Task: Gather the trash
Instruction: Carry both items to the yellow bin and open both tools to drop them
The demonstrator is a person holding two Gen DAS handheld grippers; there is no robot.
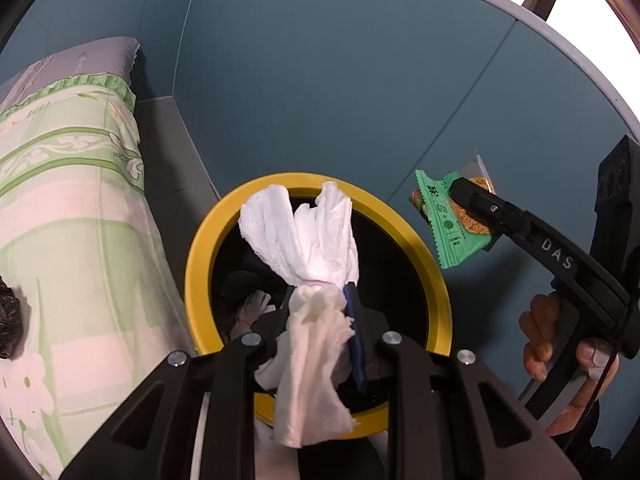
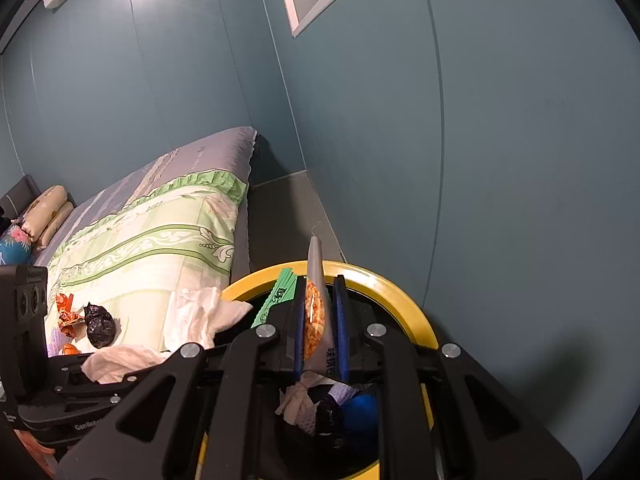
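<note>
Left wrist view
- Left gripper (image 1: 320, 320): fingers clamped on a white tissue (image 1: 312, 240), held directly over the mouth of the yellow-rimmed bin (image 1: 200, 264).
- Right gripper (image 1: 466, 204): at 3 o'clock, pinching a green snack packet (image 1: 444, 232), outside the rim.
- Risk: the tissue drapes back over the fingers; on release it may snag on them, I judge.
- Surroundings: bed (image 1: 80, 200) at 9 o'clock, hard against the bin; a black wad (image 1: 8, 320) lies on it.

Right wrist view
- Right gripper (image 2: 318, 320): narrow, closed on the packet (image 2: 314, 320), above the bin (image 2: 400, 292).
- Risk: the packet stands edge-on; it could stick to a pad.
- Obstruction: the left gripper (image 2: 132, 372) and tissue (image 2: 200, 316) crowd the opening at 9 o'clock; collision likely if both drop together.
- Remaining trash: orange wrappers (image 2: 66, 316) and black wad (image 2: 100, 326) on the bed (image 2: 160, 232).
</note>
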